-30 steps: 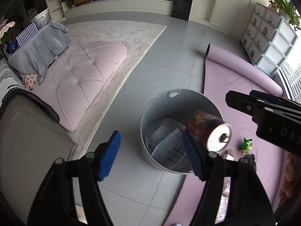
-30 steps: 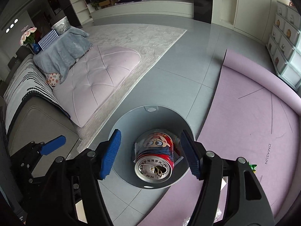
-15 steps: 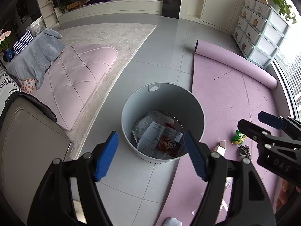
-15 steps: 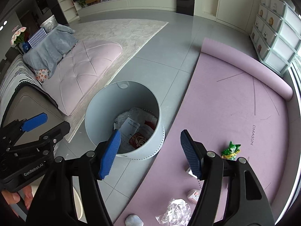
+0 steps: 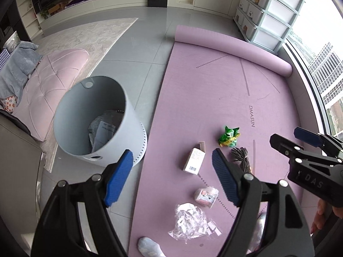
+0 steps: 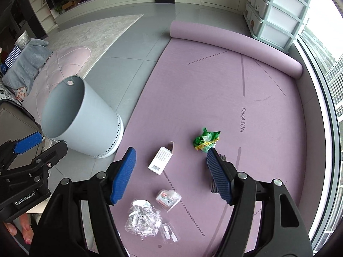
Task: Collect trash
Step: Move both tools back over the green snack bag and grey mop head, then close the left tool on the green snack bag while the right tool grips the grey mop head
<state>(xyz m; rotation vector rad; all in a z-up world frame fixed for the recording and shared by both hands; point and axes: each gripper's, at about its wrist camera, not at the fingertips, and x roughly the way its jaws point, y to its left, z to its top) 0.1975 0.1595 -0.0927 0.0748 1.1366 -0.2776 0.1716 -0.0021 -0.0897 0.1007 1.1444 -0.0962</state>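
gray bin sits up-left of both grippers, paper already inside. left gripper is empty, jaws opening, hanging over the mat edge. white box lies just ahead of it toward its right finger, long axis running near-far, roughly parallel to the fingers. in the right wrist view the same white box lies ahead between the fingers, so the right gripper, also empty with jaws opening, looks better lined up. green wrapper is just off its right fingertip. clear crumpled plastic is nearest below, pink packet beside it. which hand is truly nearer the box is hard to call through fisheye.
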